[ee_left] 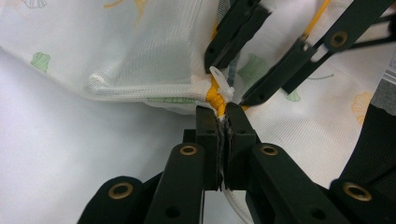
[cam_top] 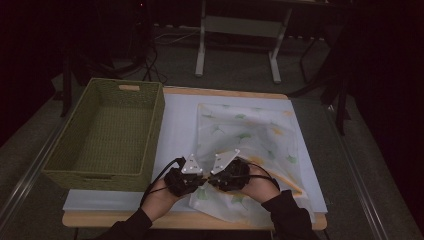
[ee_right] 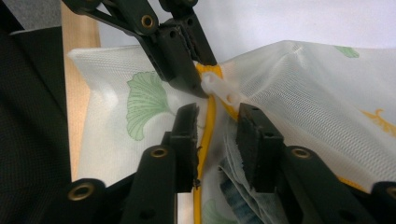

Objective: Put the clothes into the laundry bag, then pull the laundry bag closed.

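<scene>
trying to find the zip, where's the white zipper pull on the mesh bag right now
The white zipper pull sits at the near corner of the mesh bag, at the yellow zipper's end, just beyond the shut left gripper and ahead of the open right gripper.

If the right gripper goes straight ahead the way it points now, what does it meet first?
Probably the white zipper pull of the mesh laundry bag, just ahead between the right gripper's open fingers; right behind it sits the left gripper. Depth is uncertain.

The wooden worktop [cam_top: 227, 93] carries a pale sheet [cam_top: 177, 130] over most of its top. On the sheet's left stands a green woven basket [cam_top: 107, 132]; a white mesh bag [cam_top: 245, 137] printed with leaves lies spread at the right.
</scene>
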Demonstrator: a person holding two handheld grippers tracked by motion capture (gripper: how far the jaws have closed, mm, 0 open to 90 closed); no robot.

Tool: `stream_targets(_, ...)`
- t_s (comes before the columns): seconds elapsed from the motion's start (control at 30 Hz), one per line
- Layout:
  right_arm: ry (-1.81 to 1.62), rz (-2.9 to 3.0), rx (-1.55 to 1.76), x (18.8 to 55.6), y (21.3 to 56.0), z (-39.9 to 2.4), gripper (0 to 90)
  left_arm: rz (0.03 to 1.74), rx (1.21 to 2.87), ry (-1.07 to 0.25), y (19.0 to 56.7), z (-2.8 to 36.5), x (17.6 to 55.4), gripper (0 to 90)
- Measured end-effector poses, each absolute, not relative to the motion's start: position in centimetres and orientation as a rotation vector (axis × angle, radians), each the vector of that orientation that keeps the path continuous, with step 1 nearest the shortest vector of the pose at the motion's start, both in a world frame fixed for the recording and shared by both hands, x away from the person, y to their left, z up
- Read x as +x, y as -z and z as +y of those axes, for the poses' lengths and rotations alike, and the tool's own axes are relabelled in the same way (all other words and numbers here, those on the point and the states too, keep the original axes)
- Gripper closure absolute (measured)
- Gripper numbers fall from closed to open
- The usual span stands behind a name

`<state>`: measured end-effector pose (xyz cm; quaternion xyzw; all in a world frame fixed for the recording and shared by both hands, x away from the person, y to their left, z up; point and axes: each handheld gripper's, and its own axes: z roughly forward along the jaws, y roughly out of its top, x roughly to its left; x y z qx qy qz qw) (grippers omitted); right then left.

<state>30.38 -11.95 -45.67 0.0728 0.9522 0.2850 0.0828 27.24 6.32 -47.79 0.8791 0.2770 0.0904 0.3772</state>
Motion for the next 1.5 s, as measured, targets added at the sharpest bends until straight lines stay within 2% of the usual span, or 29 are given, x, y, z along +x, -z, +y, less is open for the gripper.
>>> stream_targets(0.47,-0.923,2.815,0.145,30.1,45.2,-12.2,70.7,0.705,2.266,-0.228,47.9,6.3,27.3,87.4)
stream_targets(0.73,-0.926,2.816,0.151,30.0,44.9,-12.4,81.7,0.710,2.277,-0.229,47.9,6.3,27.3,87.4)
stream_targets(1.1,-0.935,2.839,0.134,29.6,44.5,-12.7,84.9,0.717,2.290,-0.234,48.1,6.1,27.3,87.4)
stream_targets(1.13,-0.938,2.857,0.133,29.6,44.6,-12.6,87.9,0.721,2.286,-0.239,48.1,6.1,27.4,87.4)
stream_targets(1.5,-0.850,2.882,0.184,29.9,45.9,-11.9,82.1,0.730,2.280,-0.244,47.9,6.2,27.4,87.4)
